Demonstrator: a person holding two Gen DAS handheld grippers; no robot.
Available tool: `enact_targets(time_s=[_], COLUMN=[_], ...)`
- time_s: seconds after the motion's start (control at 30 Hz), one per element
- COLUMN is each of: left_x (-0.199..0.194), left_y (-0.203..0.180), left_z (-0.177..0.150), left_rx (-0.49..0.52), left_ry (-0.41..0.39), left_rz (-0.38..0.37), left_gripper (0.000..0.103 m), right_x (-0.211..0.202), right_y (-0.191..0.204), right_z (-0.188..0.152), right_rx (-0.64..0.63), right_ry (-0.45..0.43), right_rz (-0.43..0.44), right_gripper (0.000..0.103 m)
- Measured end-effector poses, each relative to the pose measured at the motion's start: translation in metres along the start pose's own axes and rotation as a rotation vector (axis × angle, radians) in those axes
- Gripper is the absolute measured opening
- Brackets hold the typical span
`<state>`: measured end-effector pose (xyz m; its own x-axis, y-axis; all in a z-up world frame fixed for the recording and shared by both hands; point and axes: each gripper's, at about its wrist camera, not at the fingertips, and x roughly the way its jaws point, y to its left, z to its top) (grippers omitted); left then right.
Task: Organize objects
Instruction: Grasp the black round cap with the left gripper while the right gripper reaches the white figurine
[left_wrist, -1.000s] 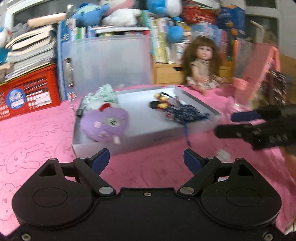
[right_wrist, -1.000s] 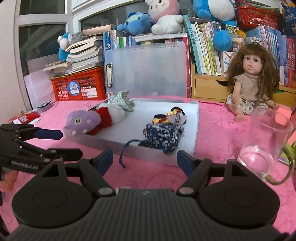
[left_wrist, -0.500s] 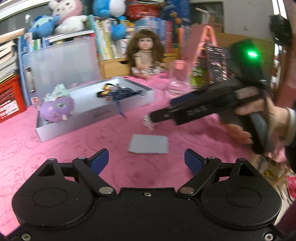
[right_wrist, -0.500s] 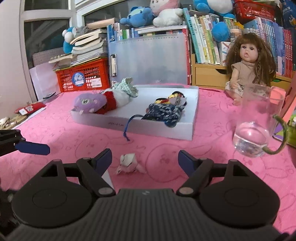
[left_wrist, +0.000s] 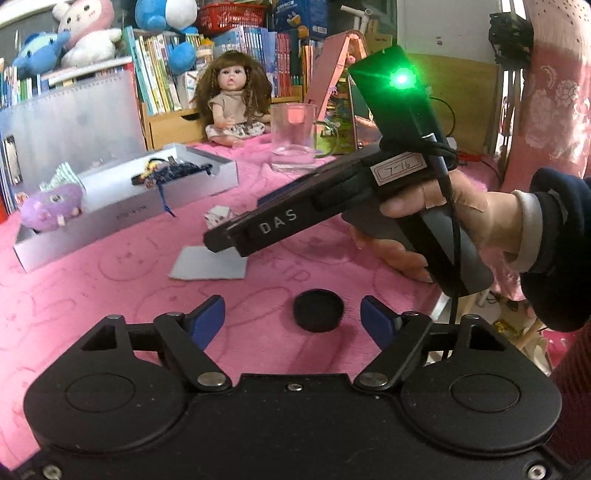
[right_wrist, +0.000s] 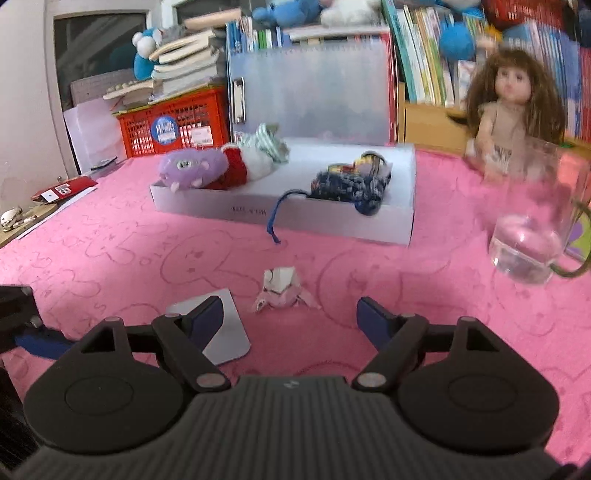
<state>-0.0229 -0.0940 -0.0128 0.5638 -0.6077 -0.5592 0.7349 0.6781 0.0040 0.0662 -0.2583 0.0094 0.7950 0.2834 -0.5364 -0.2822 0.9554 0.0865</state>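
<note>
Beside the white box (right_wrist: 295, 218) — plush toy (right_wrist: 192, 170) and pouch (right_wrist: 347, 186) already inside — card (left_wrist: 208, 263), paper scrap (right_wrist: 280, 290) and black cap (left_wrist: 318, 310) remain; left hand-held gripper (left_wrist: 292, 317) closing around the cap, right hand-held gripper (right_wrist: 290, 321) wide, empty.

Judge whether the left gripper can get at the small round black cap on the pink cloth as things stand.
Probably yes. The small round black cap lies just ahead of the left gripper, between its closing jaws, untouched. The right gripper hovers farther off, above the flat grey card.

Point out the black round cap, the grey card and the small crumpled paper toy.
black round cap (left_wrist: 318, 310), left wrist view, centre of its top.
grey card (left_wrist: 208, 263), left wrist view, middle of its face.
crumpled paper toy (right_wrist: 281, 288), right wrist view, its body.
</note>
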Motion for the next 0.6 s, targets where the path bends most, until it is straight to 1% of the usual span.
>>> enact_targets(time_s=[0.07, 0.17, 0.27, 0.37, 0.43, 0.5, 0.53, 0.6], left_x=[0.004, 0.005, 0.008, 0.009, 0.009, 0.009, 0.008, 0.007], left_y=[-0.002, -0.007, -0.01, -0.011, -0.013, -0.013, -0.013, -0.013], left_z=[-0.002, -0.003, -0.003, -0.003, -0.004, -0.005, -0.005, -0.005], left_rx=[-0.007, 0.014, 0.004, 0.007, 0.006, 0.0, -0.002, -0.009], left_ry=[0.008, -0.008, -0.016, -0.025, -0.03, -0.032, -0.034, -0.035], left_rz=[-0.01, -0.001, -0.009, -0.007, -0.01, -0.015, -0.016, -0.016], left_gripper=[0.074, 0.071, 0.067, 0.061, 0.052, 0.048, 0.042, 0.036], right_x=[0.001, 0.002, 0.001, 0.0, -0.001, -0.001, -0.001, -0.001], right_y=[0.003, 0.005, 0.001, -0.003, -0.003, -0.003, -0.003, -0.003], right_z=[-0.001, 0.0, 0.0, 0.0, 0.0, 0.0, 0.0, 0.0], right_rx=[-0.025, -0.038, -0.012, 0.013, 0.018, 0.018, 0.018, 0.018], right_ry=[0.005, 0.014, 0.013, 0.007, 0.005, 0.005, 0.005, 0.005], right_rz=[-0.001, -0.005, 0.004, 0.013, 0.014, 0.013, 0.014, 0.014], right_gripper=[0.087, 0.087, 0.087, 0.087, 0.087, 0.087, 0.087, 0.087])
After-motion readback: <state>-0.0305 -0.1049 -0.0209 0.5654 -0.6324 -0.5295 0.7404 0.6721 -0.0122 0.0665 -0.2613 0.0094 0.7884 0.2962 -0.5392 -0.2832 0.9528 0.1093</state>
